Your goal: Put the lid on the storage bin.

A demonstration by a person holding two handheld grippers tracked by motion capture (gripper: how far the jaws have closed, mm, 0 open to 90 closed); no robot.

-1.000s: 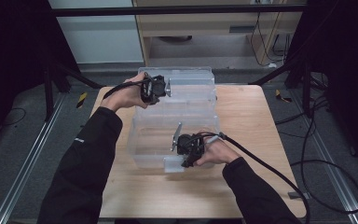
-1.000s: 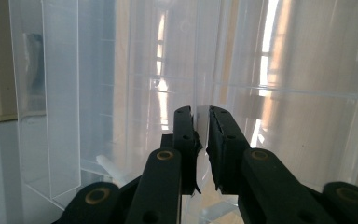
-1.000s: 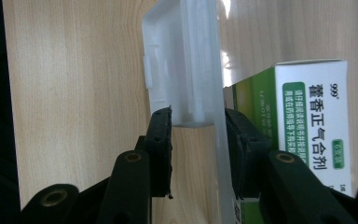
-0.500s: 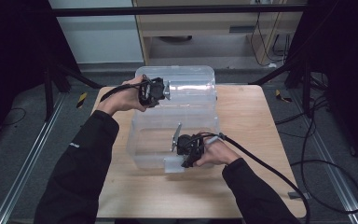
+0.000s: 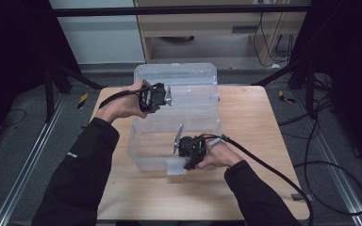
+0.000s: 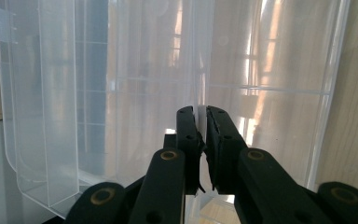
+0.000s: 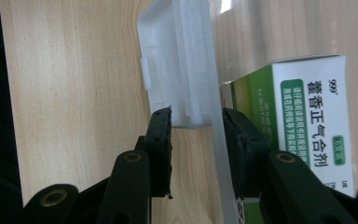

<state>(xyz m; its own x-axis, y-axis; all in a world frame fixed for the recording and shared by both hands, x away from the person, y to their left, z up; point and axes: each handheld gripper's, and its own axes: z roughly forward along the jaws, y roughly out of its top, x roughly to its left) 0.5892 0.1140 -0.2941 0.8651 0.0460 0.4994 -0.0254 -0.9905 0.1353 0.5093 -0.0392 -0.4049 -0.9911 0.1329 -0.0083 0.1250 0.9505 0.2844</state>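
Clear plastic storage box (image 5: 174,141) sits mid-desk (image 5: 264,141), its hinged lid (image 5: 176,80) raised toward the far side, standing steep over the far edge. A green-and-white medicine carton (image 7: 307,121) lies inside the box, against the near wall.

Left gripper (image 5: 162,96) at the lid's left part, clenched on the thin lid edge; in the left gripper view (image 6: 200,126) the clear plastic is pinched between the jaws, which have just been closing a little tighter on it. Right gripper (image 5: 188,157) at the near wall, jaws straddling the latch tab (image 7: 177,70) and the wall (image 7: 216,140), one jaw outside and one inside the box; looks like a bracing grip, though firm pad contact is hard to confirm.

Risks, as judged: lid edge is thin and slick, so it could slip from the left pinch and drop shut. If the right hold is loose, lid pull could tilt or drag the light box across the desk.
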